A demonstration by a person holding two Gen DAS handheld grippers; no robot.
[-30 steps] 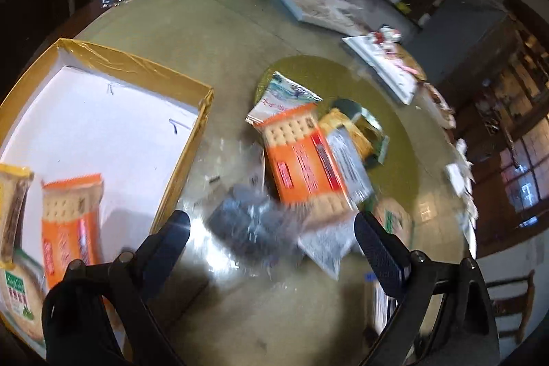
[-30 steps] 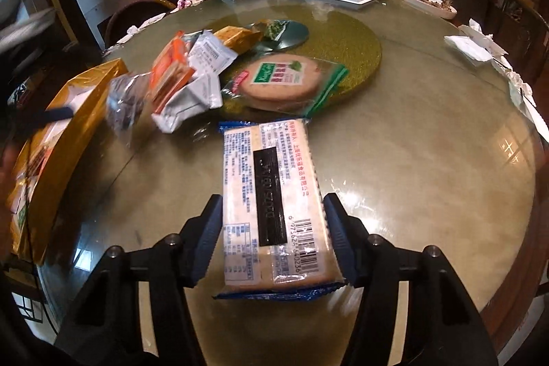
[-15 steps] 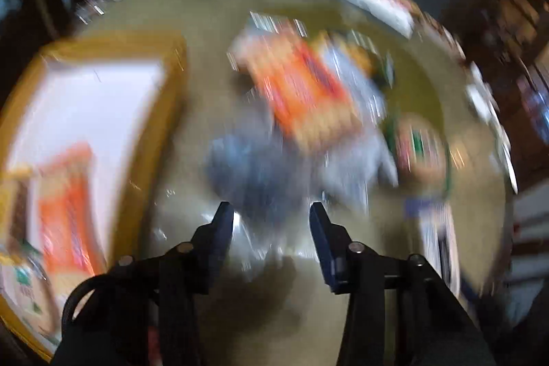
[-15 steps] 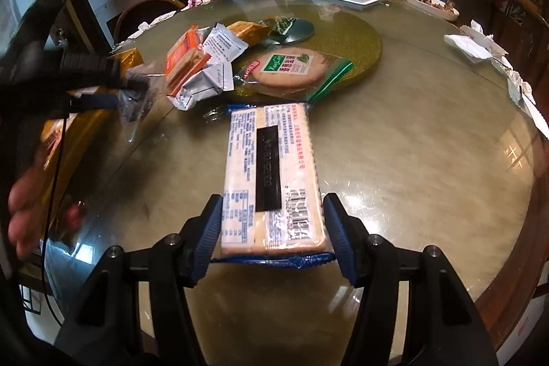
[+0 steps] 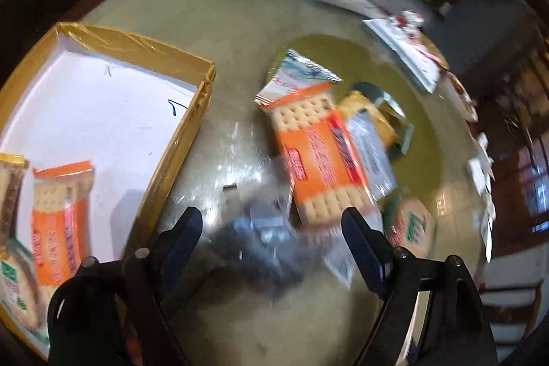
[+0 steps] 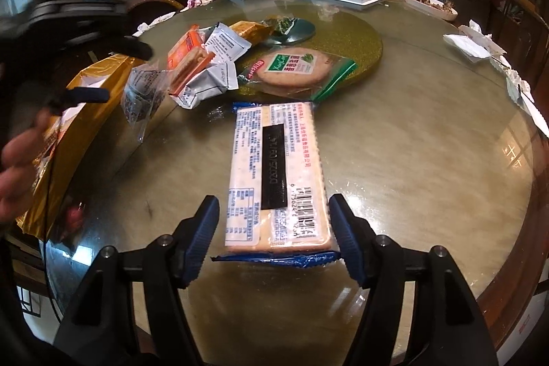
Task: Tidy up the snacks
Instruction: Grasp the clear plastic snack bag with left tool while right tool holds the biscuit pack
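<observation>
only legible | cracker pack (image 6: 276, 174) | barcode, black strip "0025/05/12"

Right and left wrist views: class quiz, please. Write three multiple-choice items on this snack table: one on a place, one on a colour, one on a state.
1. Where does the barcode cracker pack lie?
A on a chair
B on the bare table
C on a white tray

2. What colour is the rim of the box?
A blue
B gold
C red

3. What state is the box in?
A lidded shut
B overturned
C open-topped with snacks inside

Answers:
1 B: the pack lies flat on the glossy tabletop.
2 B: shiny gold lining runs along its walls.
3 C: an orange cracker pack lies on its uncovered white floor.
</observation>
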